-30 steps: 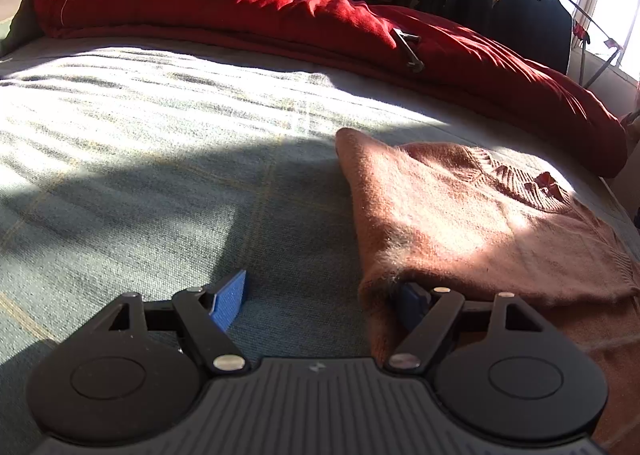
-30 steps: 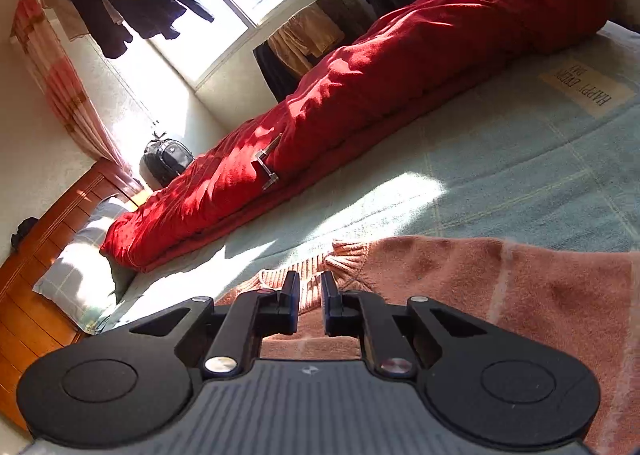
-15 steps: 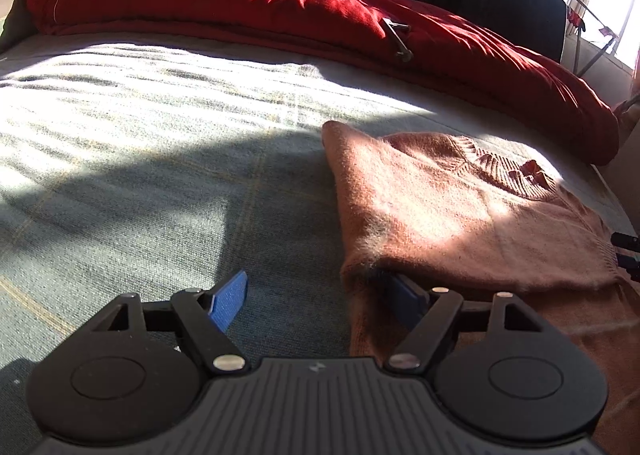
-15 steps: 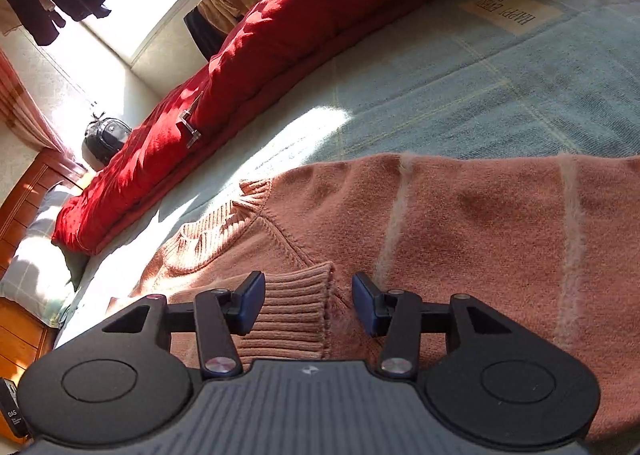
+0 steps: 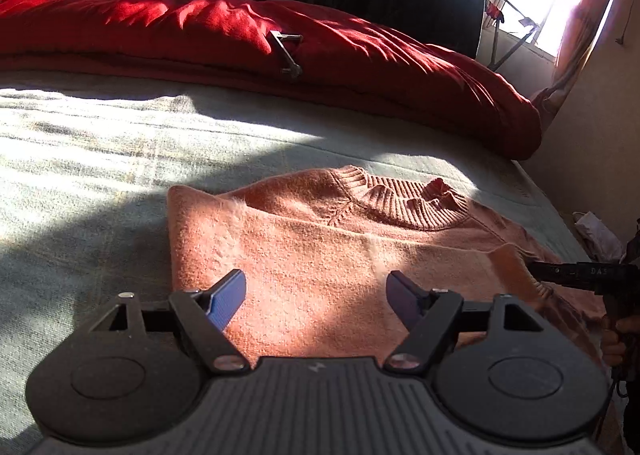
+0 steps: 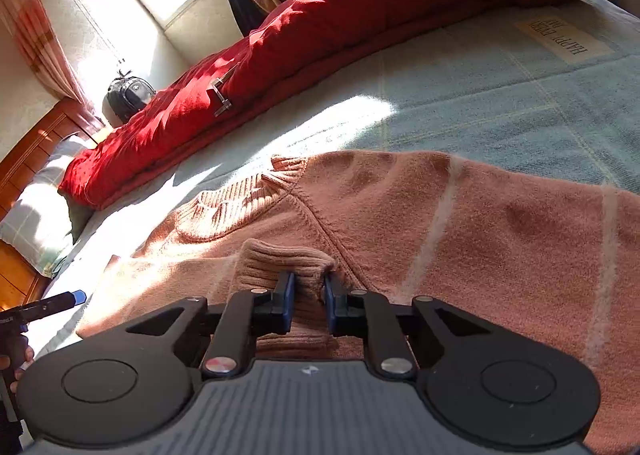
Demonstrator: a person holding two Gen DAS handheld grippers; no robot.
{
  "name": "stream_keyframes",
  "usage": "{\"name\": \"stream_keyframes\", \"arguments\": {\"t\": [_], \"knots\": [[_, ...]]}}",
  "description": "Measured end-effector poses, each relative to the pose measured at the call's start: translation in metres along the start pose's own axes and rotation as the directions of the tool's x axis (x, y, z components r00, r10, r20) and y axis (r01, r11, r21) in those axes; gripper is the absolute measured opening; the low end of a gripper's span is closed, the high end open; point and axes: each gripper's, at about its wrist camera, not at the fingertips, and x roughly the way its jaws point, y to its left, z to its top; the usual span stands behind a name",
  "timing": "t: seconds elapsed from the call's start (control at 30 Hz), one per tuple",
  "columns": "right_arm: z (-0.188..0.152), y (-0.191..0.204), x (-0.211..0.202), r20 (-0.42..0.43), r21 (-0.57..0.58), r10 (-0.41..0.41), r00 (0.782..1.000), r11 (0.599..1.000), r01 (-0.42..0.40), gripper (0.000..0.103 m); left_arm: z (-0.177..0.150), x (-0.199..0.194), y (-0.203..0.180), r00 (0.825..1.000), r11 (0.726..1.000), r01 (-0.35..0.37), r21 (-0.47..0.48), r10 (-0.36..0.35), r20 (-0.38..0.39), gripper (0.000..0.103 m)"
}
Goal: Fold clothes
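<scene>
Right gripper fingers, having just been closing, are clamping the ribbed cuff of the fuzzy salmon-pink knit sweater lying flat on the bed, likely for folding the sleeve inward, while left gripper is hovering with fingers apart, gripping nothing.

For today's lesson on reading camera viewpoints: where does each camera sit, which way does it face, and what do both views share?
Left wrist: on the left gripper, jaws open, above the fuzzy salmon-pink knitted sweater, facing the rumpled red quilt; the right gripper's tip enters at right.
Right wrist: on the right gripper, just closed on the ribbed sleeve cuff, facing the wooden headboard.
Shared: sweater, quilt, pale green bedspread.
</scene>
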Motion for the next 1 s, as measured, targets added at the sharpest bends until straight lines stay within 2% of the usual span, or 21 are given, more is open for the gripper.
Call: {"name": "stream_keyframes", "arguments": {"t": [0.03,0.07,0.1,0.2,0.3,0.37,0.47,0.53,0.63,0.67,0.77,0.8,0.9,1.0], "knots": [[0.001,0.001,-0.002,0.005,0.001,0.001,1.000,1.000,-0.001,0.015,-0.003,0.011,0.006,0.999,0.999,-0.032,-0.020,0.032,-0.018,0.072],[0.002,0.002,-0.006,0.015,0.002,0.009,1.000,1.000,-0.009,0.014,-0.004,0.017,0.012,0.998,0.998,-0.052,-0.041,0.051,-0.026,0.058],[0.006,0.004,-0.011,0.030,-0.003,0.021,0.999,1.000,-0.021,0.014,-0.005,0.013,0.015,0.999,0.997,-0.049,-0.063,0.048,-0.016,0.055],[0.015,0.012,-0.023,0.068,-0.030,0.045,0.997,0.999,-0.043,0.013,-0.006,0.001,0.022,0.999,0.992,-0.040,-0.119,0.041,0.010,0.057],[0.023,0.018,-0.021,0.078,-0.077,0.019,0.997,0.997,-0.013,0.013,0.000,-0.008,0.016,0.998,0.995,-0.047,-0.093,0.051,0.037,0.064],[0.023,0.019,-0.010,0.068,-0.115,-0.044,0.997,0.992,0.052,0.013,0.006,-0.010,0.011,0.998,0.997,-0.026,-0.072,0.030,0.062,0.064],[0.017,0.011,0.010,0.003,-0.128,-0.143,0.990,0.982,0.142,0.015,0.016,-0.002,0.004,0.998,0.999,-0.019,-0.050,0.022,0.065,0.066],[0.011,0.014,0.009,0.021,-0.133,-0.194,0.981,0.972,0.195,0.024,0.018,0.008,0.004,0.997,0.998,-0.049,-0.034,0.051,0.053,0.066],[0.008,0.032,-0.007,0.075,-0.165,-0.233,0.970,0.956,0.242,0.026,0.018,0.027,0.015,0.994,0.993,-0.105,-0.052,0.105,-0.004,0.067],[0.008,0.039,-0.014,0.088,-0.168,-0.198,0.976,0.963,0.211,0.031,0.017,0.032,0.020,0.994,0.991,-0.108,-0.072,0.107,-0.024,0.066],[0.003,0.062,-0.023,0.096,-0.191,-0.088,0.991,0.976,0.105,0.047,0.021,0.029,0.020,0.997,0.993,-0.078,-0.093,0.079,0.008,0.066],[0.001,0.069,-0.019,0.079,-0.205,-0.076,0.994,0.974,0.091,0.048,0.024,0.028,0.019,0.998,0.994,-0.065,-0.093,0.068,0.020,0.067],[-0.006,0.080,0.000,0.031,-0.209,-0.087,0.996,0.974,0.092,0.049,0.033,0.035,0.018,0.998,0.995,-0.065,-0.076,0.066,0.015,0.067],[-0.015,0.078,0.013,0.006,-0.165,-0.102,0.995,0.981,0.102,0.051,0.041,0.052,0.026,0.993,0.991,-0.119,-0.062,0.118,-0.016,0.068]]}}
